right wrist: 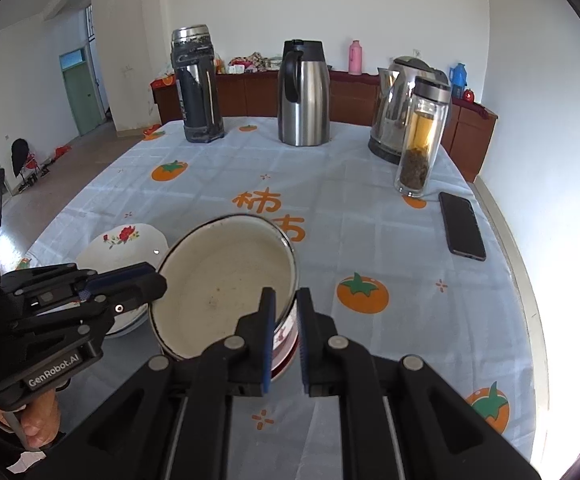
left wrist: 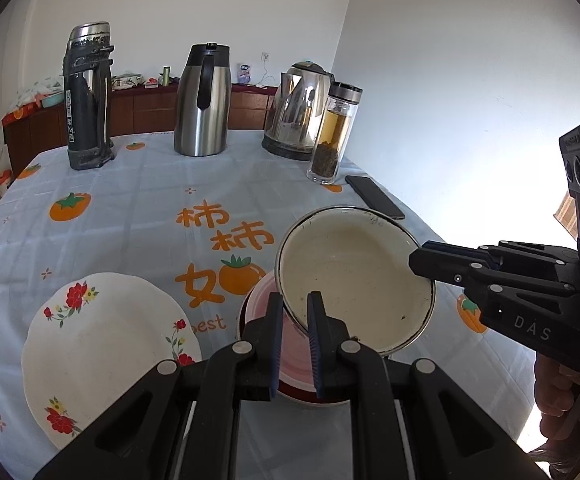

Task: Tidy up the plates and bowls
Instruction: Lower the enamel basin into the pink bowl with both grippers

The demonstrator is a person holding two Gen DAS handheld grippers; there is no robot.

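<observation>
Cream enamel bowl [left wrist: 353, 276] tilted over pink bowl [left wrist: 290, 360], rim pinched by 2 grippers, left [left wrist: 294, 312] and right [right wrist: 286, 308] (jaws narrow); uneven lift risks slipping.

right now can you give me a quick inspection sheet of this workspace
Surface: table under a pale blue persimmon-print tablecloth, wrinkled.
Job's things: cream enamel bowl tilted over a red-rimmed pink bowl; white flowered plate beside them on the cloth.
Clutter: black thermos, steel carafe, electric kettle, glass tea bottle, phone, all at the far side.
Grippers: left gripper pinches the enamel bowl's near rim; right gripper pinches its opposite rim.
Cables: a cord at the wall socket behind the table.
Surroundings: white walls, brown sideboard, green door.
</observation>
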